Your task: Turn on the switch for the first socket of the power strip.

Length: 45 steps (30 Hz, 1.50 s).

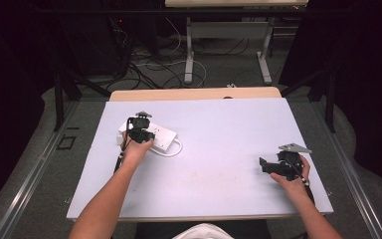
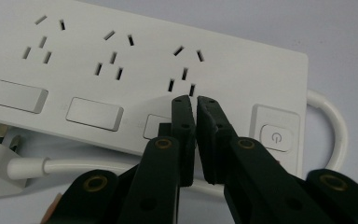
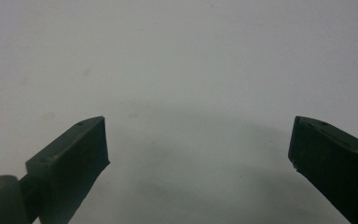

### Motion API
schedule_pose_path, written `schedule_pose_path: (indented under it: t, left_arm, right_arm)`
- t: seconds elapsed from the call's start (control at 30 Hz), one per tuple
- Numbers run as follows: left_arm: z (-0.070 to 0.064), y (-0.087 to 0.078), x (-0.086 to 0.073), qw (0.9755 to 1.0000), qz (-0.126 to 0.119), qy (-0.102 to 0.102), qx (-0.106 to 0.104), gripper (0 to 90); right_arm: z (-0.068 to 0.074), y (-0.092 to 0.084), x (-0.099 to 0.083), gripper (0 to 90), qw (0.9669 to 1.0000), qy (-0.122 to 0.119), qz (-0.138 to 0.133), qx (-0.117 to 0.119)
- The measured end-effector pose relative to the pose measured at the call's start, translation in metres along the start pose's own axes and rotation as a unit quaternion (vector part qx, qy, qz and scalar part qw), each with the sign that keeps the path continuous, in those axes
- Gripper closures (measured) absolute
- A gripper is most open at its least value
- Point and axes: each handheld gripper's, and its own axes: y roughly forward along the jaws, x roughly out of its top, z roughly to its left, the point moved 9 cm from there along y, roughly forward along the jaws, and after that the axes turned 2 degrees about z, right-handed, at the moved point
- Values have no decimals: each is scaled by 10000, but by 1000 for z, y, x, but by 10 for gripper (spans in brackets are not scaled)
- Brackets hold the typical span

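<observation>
left gripper view alone shows power strip switches, perhaps pressed

The only sign to read is a power sign, a small circle with a short line at its top. It sits on the square button at one end of the white power strip. No words or numbers can be read.

The power strip looks like smooth white plastic with a faint satin sheen – its cable the same, slightly glossier. The left tongs are matt black plastic with brass-coloured rivets. The table has a pale, matt sheet, lightly smudged, over a wood-look edge.
</observation>
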Motion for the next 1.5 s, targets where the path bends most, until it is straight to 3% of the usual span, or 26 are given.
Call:
schedule_pose_path:
  t: [0.3, 0.37, 0.73, 0.93, 1.17, 1.3, 1.5]
  left_arm:
    - [-1, 1, -2, 10000, 79, 26, 1, 899]
    - [-2, 3, 0, 9999, -130, -38, -5, 898]
    - [0, 3, -1, 9997, -183, -119, -101, 898]
    - [1, 3, -2, 9984, -254, -347, -365, 889]
    - [5, -4, -1, 9980, -280, -390, -413, 871]
    - [7, -5, 2, 9970, -493, -465, -369, 858]
    - [10, -10, 3, 9965, -493, -511, -434, 825]
  right_arm:
    - [0, 0, 0, 40, 10000, -32, -4, 3]
    - [0, 0, 0, 40, 10000, -12, -9, 6]
    - [0, 0, 0, 40, 10000, -20, 1, 3]
    - [-1, 1, 0, 40, 10000, -1, 14, -13]
    - [-1, 1, -1, 40, 10000, -25, 31, -10]
    - [-1, 1, -1, 40, 10000, 11, 20, -28]
    - [-1, 1, -1, 40, 10000, -5, 15, -16]
